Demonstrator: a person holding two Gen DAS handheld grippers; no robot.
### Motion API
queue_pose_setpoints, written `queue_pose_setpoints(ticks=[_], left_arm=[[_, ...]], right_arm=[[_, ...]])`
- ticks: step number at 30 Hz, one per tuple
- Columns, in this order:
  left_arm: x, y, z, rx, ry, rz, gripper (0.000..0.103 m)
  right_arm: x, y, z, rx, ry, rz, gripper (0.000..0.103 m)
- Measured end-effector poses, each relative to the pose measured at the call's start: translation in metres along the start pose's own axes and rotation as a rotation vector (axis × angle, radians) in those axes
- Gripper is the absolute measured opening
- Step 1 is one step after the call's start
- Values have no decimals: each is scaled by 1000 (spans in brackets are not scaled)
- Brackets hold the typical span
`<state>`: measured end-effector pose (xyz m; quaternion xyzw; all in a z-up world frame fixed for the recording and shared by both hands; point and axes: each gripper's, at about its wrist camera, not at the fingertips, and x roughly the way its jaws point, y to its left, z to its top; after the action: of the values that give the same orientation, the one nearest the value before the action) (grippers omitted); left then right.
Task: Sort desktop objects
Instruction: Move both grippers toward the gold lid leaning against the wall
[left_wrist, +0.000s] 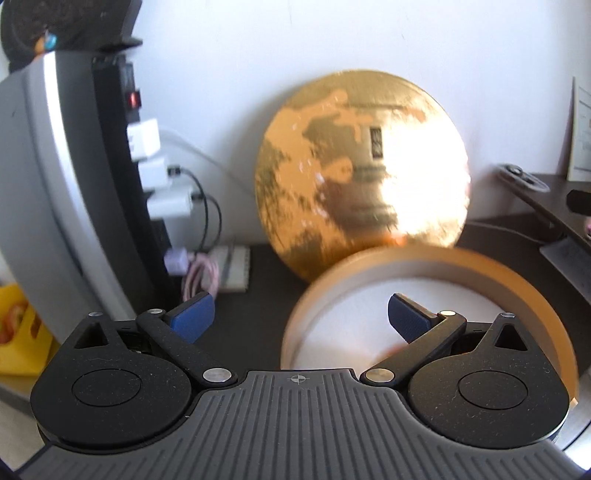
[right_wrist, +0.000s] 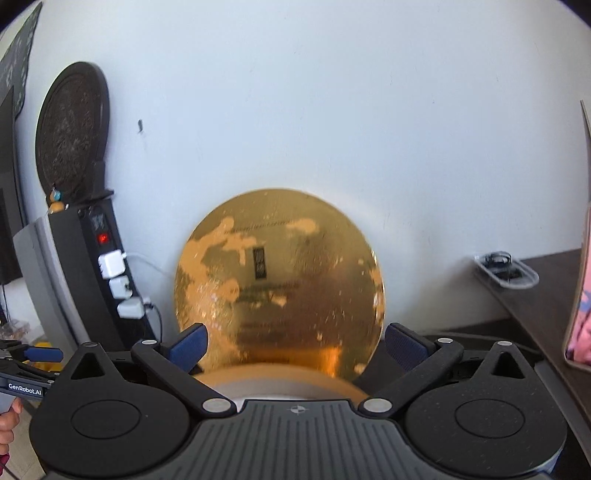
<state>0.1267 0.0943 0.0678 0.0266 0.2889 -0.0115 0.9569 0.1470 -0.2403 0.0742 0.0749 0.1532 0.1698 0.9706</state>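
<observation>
Two grippers are in view, both released: the left gripper (left_wrist: 301, 314) has its blue pads spread wide with nothing between them, and the right gripper (right_wrist: 295, 345) likewise stands fully parted and empty. Just beyond the left gripper's fingers sits a round, shallow, gold-walled box base with a white interior (left_wrist: 498, 273), open and apparently empty; the right wrist view shows only its near rim. Behind it, a round gold foil-printed lid (right_wrist: 280, 284) stands tilted on edge against the white wall (right_wrist: 332, 110). To the left, a black power strip with white plugs (left_wrist: 147, 147) stands upright. Judgement: neither tool is engaged, so the work sits between placements. The next move likely calls for taking the lid by its edge and seating it level on the base; the glossy surface may slip.
</observation>
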Motion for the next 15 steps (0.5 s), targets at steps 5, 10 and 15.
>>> queue_pose_setpoints(ticks=[5,10,15], left_arm=[[42,17,27,29,-38,25,103],[106,32,46,-9,-29,43,103],[158,35,60,-47,-54,26,103]], right_arm=[[51,-33,10,43,-25,27,103],[110,-67,6,73,-28,24,103],[158,-89,-1,60,-72,27,103]])
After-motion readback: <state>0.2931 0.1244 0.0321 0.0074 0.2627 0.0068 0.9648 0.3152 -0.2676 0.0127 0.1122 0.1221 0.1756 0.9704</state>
